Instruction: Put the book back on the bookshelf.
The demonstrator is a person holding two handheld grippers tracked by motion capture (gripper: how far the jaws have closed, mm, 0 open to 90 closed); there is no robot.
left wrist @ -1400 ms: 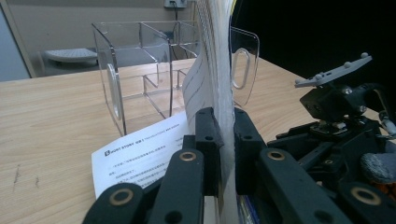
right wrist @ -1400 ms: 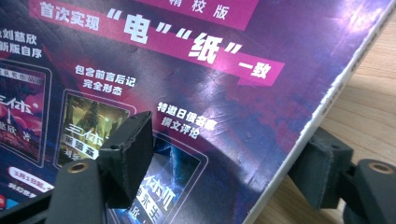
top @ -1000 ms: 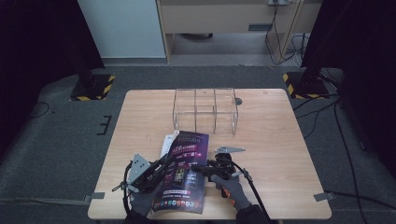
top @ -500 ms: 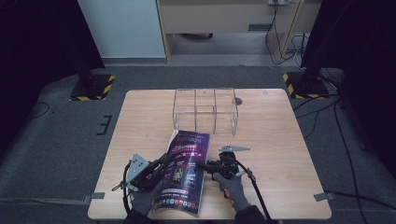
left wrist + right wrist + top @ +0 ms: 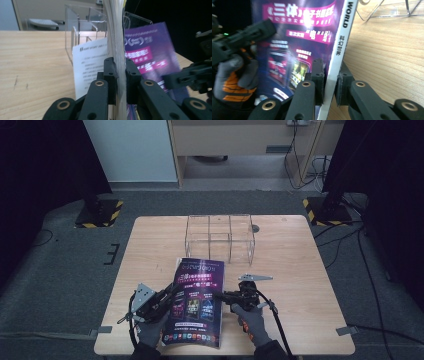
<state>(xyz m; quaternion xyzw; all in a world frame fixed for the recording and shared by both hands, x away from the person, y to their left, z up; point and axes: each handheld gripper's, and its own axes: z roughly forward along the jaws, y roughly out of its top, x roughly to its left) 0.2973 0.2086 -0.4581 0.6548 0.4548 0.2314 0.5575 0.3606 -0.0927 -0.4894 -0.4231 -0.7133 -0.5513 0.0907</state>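
Magazine (image 5: 196, 302) at lower centre of the high view, gripped at both side edges above the table (image 5: 310, 285). Left gripper (image 5: 119, 76) is clamped on the page edge; right gripper (image 5: 329, 77) is clamped on the white spine. A clear rack (image 5: 220, 237) stands upper centre, beyond the magazine. Risk: the left jaws pinch loose pages only, so uneven pulling could bow, tear or slip them; tilting toward the rack could catch a divider.
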